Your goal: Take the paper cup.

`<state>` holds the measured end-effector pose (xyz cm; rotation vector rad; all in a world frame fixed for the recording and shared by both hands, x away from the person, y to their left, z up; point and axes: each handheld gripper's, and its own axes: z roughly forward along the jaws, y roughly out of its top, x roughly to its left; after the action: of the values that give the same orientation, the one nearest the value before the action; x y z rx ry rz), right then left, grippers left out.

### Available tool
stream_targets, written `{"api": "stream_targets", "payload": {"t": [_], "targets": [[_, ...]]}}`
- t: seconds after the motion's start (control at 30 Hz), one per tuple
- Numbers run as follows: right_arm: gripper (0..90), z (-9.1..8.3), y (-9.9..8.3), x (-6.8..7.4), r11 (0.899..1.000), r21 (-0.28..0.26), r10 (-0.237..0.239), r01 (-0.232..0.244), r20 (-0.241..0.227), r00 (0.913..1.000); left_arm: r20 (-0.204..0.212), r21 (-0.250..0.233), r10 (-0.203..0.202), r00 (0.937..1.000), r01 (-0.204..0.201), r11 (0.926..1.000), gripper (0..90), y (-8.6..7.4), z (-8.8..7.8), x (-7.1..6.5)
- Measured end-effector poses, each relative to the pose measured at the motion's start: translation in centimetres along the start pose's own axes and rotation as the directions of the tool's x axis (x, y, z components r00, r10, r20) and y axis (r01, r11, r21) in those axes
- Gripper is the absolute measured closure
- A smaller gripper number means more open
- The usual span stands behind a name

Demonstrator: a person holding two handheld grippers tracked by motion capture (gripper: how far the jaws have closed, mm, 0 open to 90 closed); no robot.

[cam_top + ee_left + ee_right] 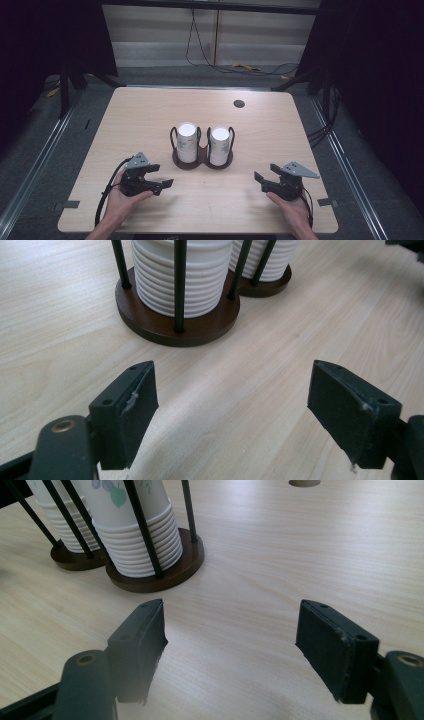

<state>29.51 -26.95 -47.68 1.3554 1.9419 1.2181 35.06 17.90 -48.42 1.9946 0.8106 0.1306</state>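
Two stacks of white paper cups, one on the left (187, 142) and one on the right (219, 145), stand upside down in a double holder with a dark wooden base (202, 163) and thin black rods, at the middle of the table. My left gripper (162, 176) rests near the front left in a hand and points toward the holder; it is open and empty. In the left gripper view the gripper (232, 377) faces the nearer stack (180, 275). My right gripper (260, 182) sits at the front right, open and empty (231, 612), short of the flower-printed stack (135, 535).
The light wooden table (150, 115) has a round dark cable hole (239, 104) at the back right. Bare wood lies between each gripper and the holder. Cables (200, 55) trail on the floor behind the table, and dark curtains close both sides.
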Motion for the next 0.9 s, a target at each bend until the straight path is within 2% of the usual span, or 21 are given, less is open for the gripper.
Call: {"api": "stream_targets", "payload": {"t": [0.1, 0.2, 0.3, 0.33, 0.43, 0.47, 0.53, 0.6, 0.73, 0.83, 0.9], "targets": [[26.2, 0.1, 0.0, 0.1, 1.000, 0.010, 0.011, -0.011, -0.014, 0.9998, -0.009, -0.017, -0.005, 0.9999, 0.005, 0.9998, 20.2, 0.1, -0.1, 0.2], [26.3, 0.4, 0.0, 0.1, 1.000, 0.026, 0.003, -0.003, -0.029, 0.9996, -0.003, -0.029, -0.022, 0.9997, 0.022, 0.9993, 20.7, 0.2, -0.2, 0.5], [26.2, 0.4, 0.0, 0.1, 0.999, 0.032, 0.021, -0.019, -0.042, 0.9989, -0.007, -0.033, -0.017, 0.9998, 0.017, 0.9993, 24.7, 0.2, -0.3, 0.4], [26.2, 0.5, 0.0, 0.2, 0.999, 0.039, 0.023, -0.021, -0.053, 0.9983, 0.006, -0.054, -0.015, 0.9999, 0.015, 0.9984, 25.9, 0.3, -0.4, 0.1], [26.1, 0.6, 0.0, 0.3, 0.999, 0.042, 0.017, -0.015, -0.056, 0.9983, 0.017, -0.067, -0.018, 0.9997, 0.019, 0.9976, 25.8, 0.5, -0.5, -0.1], [26.0, 0.6, 0.1, 0.5, 0.999, 0.046, 0.016, -0.013, -0.064, 0.9978, 0.012, -0.062, 0.005, 0.9999, -0.004, 0.9981, 25.1, 0.9, -0.7, -0.3], [26.3, 0.6, 0.1, 0.6, 0.999, 0.047, 0.007, -0.003, -0.068, 0.9976, 0.008, -0.069, 0.007, 0.9999, -0.006, 0.9976, 24.8, 1.1, -0.7, -0.4], [27.3, 0.6, 0.2, 0.7, 0.999, 0.050, 0.002, 0.002, -0.079, 0.9969, -0.010, -0.074, 0.036, 0.9993, -0.037, 0.9966, 24.3, 1.8, -1.1, -0.6], [27.6, 0.4, 0.4, 1.3, 0.998, 0.065, -0.019, 0.026, -0.111, 0.9937, -0.024, -0.083, 0.064, 0.9977, -0.066, 0.9944, 23.5, 2.9, -1.8, -0.7], [27.6, 0.2, 0.5, 1.6, 0.998, 0.056, -0.027, 0.034, -0.113, 0.9933, -0.021, -0.094, 0.068, 0.9975, -0.069, 0.9932, 23.0, 3.4, -2.3, -0.9], [27.6, 0.1, 0.6, 1.8, 0.997, 0.058, -0.034, 0.041, -0.109, 0.9935, -0.025, -0.101, 0.088, 0.9958, -0.090, 0.9908, 23.5, 4.0, -2.7, -1.0]]}}
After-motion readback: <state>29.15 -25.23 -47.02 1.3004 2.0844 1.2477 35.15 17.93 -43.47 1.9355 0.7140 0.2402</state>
